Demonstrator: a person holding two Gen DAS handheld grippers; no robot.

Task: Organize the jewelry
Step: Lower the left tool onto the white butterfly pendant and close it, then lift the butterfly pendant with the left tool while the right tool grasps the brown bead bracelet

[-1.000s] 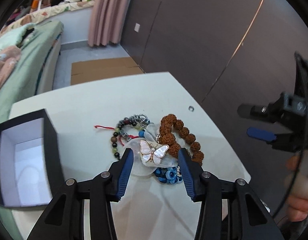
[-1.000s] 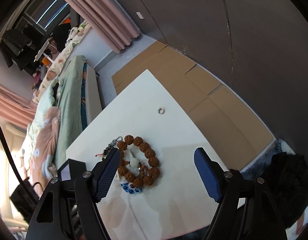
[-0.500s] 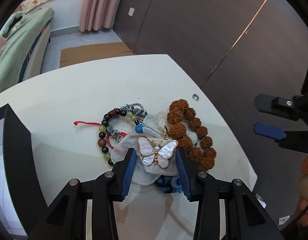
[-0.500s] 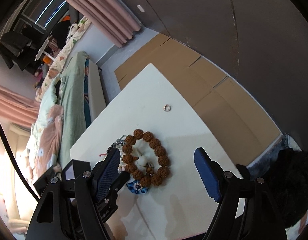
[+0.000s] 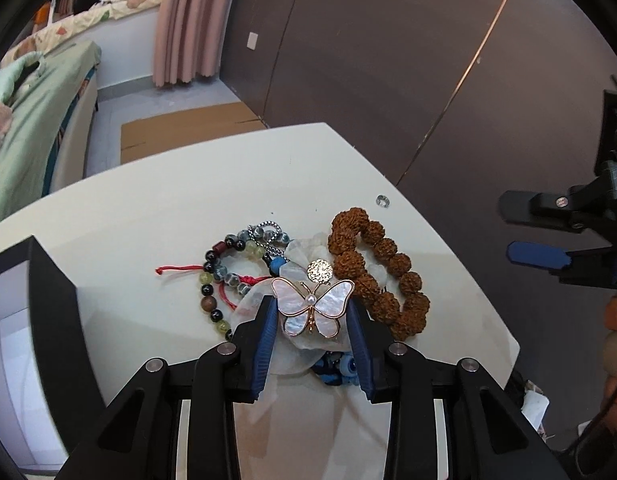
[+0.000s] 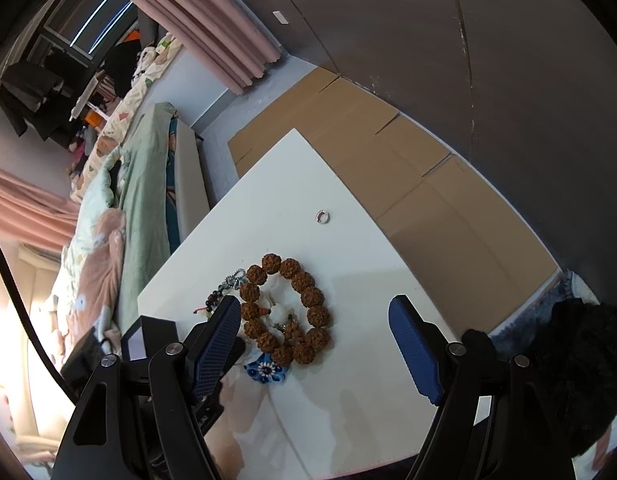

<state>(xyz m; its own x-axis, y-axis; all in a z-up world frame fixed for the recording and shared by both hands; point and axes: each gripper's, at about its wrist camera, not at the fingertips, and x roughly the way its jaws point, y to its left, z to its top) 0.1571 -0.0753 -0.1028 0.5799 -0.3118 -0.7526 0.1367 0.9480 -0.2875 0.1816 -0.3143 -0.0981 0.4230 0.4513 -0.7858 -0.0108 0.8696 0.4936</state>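
Note:
A pile of jewelry lies on the white table (image 5: pixel 148 216). My left gripper (image 5: pixel 311 316) is shut on a pearly butterfly brooch (image 5: pixel 312 306) with a thin white pouch under it. Around it lie a brown seed-bead bracelet (image 5: pixel 378 272), a multicolour bead bracelet with red cord (image 5: pixel 224 272) and a blue bead piece (image 5: pixel 340 366). A small silver ring (image 5: pixel 383 201) lies apart near the far right edge. My right gripper (image 6: pixel 316 344) is open and empty, held above the table over the brown bracelet (image 6: pixel 288 312); the ring (image 6: pixel 322 217) lies beyond it.
A black box with a white inside (image 5: pixel 28 320) stands open at the left of the table. A bed with green bedding (image 5: pixel 24 112) is beyond the table on the left. Flat cardboard (image 6: pixel 368 152) lies on the floor by a dark wall.
My left gripper has closed in from either side of the butterfly brooch and now grips it. The right gripper stays open and has shifted only slightly.

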